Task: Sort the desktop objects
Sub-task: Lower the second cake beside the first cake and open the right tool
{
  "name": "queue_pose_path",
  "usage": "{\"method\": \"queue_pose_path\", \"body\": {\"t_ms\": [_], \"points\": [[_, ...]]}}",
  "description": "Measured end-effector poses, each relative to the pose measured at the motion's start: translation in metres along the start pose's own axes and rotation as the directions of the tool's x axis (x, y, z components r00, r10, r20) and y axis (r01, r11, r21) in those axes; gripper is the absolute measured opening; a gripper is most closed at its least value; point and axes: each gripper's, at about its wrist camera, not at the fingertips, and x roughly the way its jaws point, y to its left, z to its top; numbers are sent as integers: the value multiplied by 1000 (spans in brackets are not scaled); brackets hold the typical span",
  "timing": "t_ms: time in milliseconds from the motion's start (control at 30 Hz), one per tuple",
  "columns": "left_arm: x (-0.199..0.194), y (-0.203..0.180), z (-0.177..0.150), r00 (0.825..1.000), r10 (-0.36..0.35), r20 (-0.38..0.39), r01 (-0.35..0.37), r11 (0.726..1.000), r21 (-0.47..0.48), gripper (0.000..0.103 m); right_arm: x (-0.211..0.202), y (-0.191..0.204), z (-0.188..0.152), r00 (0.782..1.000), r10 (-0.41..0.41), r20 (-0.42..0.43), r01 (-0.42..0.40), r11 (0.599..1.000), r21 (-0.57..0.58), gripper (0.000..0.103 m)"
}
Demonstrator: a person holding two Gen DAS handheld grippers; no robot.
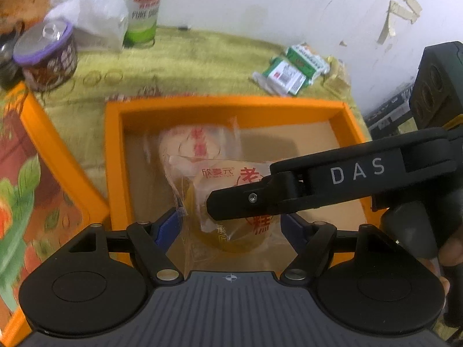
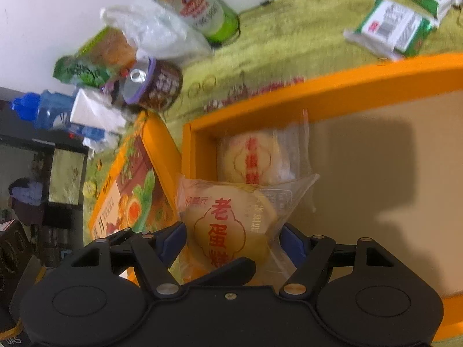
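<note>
A wrapped yellow cake with red characters hangs over the orange tray. My left gripper is shut on it, its blue pads pressing the wrapper's sides. A black finger of my right gripper crosses in front of the cake from the right. In the right wrist view the same cake sits between the blue pads of my right gripper, which is shut on it too. A second wrapped cake lies in the tray near its far left corner.
An orange printed box lies left of the tray. Behind it stand a purple-lidded can, a green bottle and a plastic bag. Green packets lie beyond the tray. A black box sits at the right.
</note>
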Motion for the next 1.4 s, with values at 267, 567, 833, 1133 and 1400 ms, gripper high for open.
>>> {"method": "queue_pose_path", "body": {"t_ms": [267,567,833,1133,1400], "points": [[15,6,-21,999,17,-41,-17,1000,-12,75,25,-4,-16,998,-28,-56,28,1000,-3,70],[38,14,-31,996,21,-88,-23,999,-27,77,48,-18,-22,994,-47,-98,49,999,20,70],[41,21,-28,997,4,-79,-8,999,-41,82,53,-22,-16,995,-41,-91,42,999,8,71],[38,27,-25,995,-31,-100,26,999,-45,83,52,-31,-13,994,-30,-106,35,998,46,72],[24,25,-26,992,-33,-125,32,999,-6,88,35,-41,-10,995,-25,-94,30,998,60,72]]}}
